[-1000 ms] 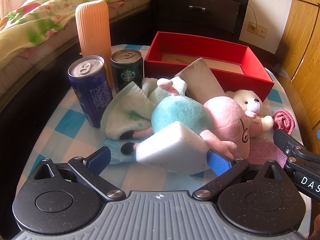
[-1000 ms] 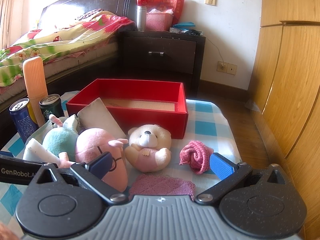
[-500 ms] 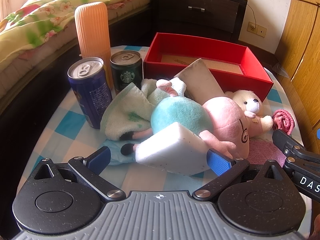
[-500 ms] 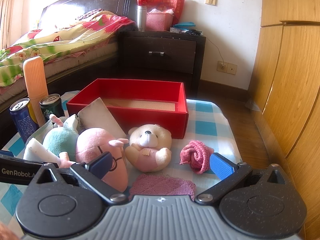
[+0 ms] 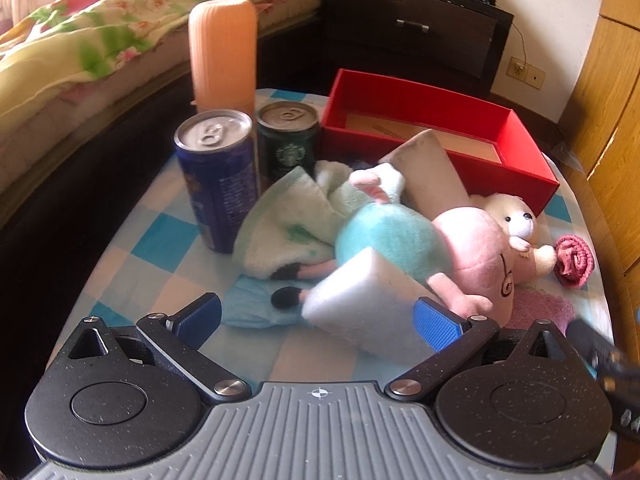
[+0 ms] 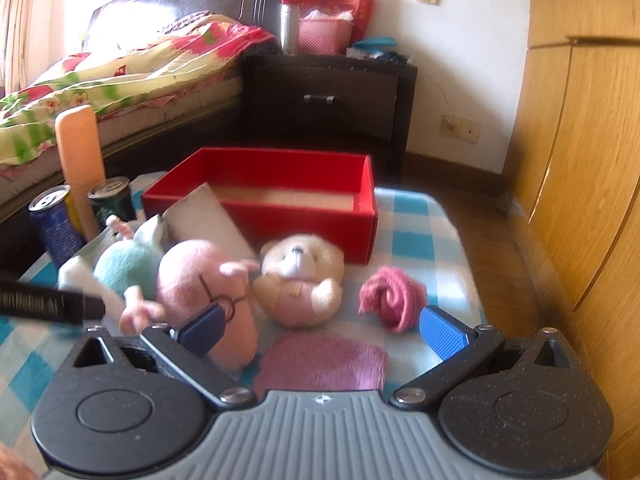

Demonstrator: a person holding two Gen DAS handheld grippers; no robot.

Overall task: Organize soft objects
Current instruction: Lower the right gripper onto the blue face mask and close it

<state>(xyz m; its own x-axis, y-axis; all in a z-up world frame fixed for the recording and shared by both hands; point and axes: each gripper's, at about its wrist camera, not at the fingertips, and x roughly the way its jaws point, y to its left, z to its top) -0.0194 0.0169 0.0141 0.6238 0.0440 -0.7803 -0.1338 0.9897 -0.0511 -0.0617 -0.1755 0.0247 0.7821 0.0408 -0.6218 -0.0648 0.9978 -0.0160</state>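
Both grippers wide open, holding nothing, over a heap of soft things on the checked table.

The left gripper faces the white sponge block; the right gripper hangs over the flat pink cloth, near the bear plush. The red box stands behind, seemingly empty. All look light and squashy; the bear is probably best pinched across its belly.

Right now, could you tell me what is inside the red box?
The red box shows only a bare tan floor; no soft toys are inside. Its near wall and the leaning white sponge hide the front strip of the floor.
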